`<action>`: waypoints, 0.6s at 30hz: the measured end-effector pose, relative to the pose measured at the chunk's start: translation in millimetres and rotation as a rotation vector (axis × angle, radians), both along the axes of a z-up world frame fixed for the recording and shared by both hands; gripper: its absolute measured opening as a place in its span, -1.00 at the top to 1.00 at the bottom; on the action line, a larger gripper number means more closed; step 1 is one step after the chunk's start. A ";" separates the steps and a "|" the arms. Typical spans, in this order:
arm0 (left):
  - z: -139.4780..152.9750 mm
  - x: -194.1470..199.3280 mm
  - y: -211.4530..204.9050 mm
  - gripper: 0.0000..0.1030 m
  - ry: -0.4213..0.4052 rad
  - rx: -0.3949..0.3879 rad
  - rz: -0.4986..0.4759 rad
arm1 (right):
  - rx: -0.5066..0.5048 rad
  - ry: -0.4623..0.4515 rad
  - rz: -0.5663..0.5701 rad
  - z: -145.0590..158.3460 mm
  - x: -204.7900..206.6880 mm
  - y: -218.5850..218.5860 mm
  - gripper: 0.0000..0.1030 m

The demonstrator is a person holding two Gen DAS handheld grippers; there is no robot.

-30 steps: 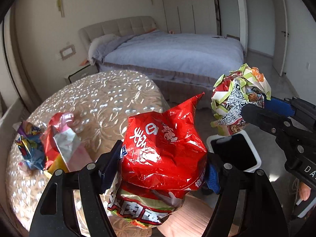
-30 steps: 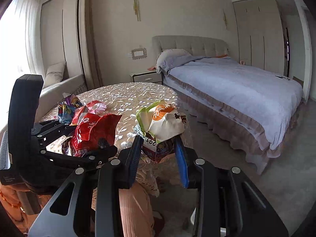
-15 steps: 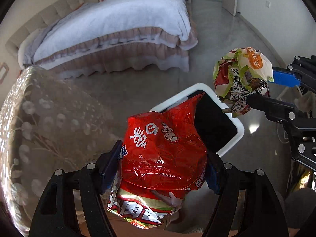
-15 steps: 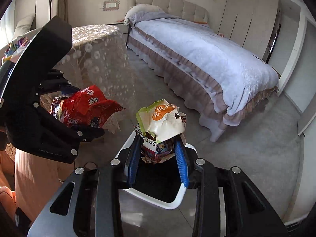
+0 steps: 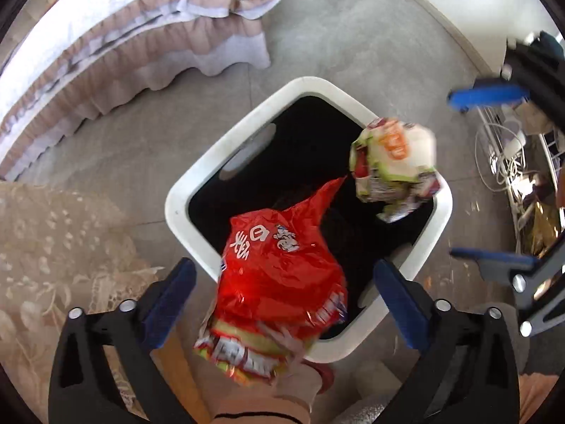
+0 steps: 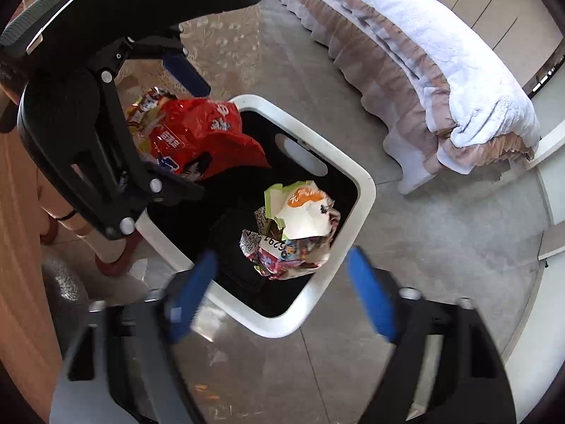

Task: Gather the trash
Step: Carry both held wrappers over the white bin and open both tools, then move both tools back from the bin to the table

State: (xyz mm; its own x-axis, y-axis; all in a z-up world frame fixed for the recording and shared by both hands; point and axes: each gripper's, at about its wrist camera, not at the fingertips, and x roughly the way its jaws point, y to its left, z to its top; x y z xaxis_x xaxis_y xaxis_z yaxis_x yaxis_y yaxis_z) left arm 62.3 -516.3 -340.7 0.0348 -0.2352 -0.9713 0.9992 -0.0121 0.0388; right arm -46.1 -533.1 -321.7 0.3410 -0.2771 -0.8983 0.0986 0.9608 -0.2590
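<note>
Both claws are spread over the white bin [image 5: 183,208]: red bag [image 5: 279,275] between the left claw [image 5: 282,300] fingers, untouched; crumpled wrapper [image 6: 296,226] beyond the right claw [image 6: 279,293].

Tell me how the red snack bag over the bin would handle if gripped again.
The red snack bag is creased, so probably floppy and crushable. Its glossy film may slip between jaws. It looks empty, likely light, and might drift rather than fall straight into the white bin.

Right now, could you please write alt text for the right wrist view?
The right gripper is open above a white bin, with a crumpled green-and-white wrapper loose over its black interior. Left of it, the open left gripper flanks a red snack bag.
</note>
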 end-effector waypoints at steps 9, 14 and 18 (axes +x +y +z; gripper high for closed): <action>-0.4 -8.8 1.9 -0.92 0.007 -0.020 -0.018 | -0.010 -0.018 -0.029 6.0 -5.8 -7.1 -0.91; 21.2 -10.6 9.0 -0.92 -0.017 -0.068 -0.016 | -0.031 -0.059 -0.025 23.8 -5.5 -1.7 -0.91; 41.3 -14.3 18.8 -0.92 -0.049 -0.108 -0.011 | -0.055 -0.095 -0.016 41.1 -6.6 6.6 -0.91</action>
State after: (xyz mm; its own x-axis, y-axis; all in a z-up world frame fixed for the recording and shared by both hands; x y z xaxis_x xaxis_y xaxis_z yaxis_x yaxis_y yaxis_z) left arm 48.0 -497.6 -299.4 0.0785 -0.3391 -0.9375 0.9959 -0.0161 0.0892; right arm -52.7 -526.6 -280.6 0.4190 -0.3310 -0.8455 0.1405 0.9436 -0.2997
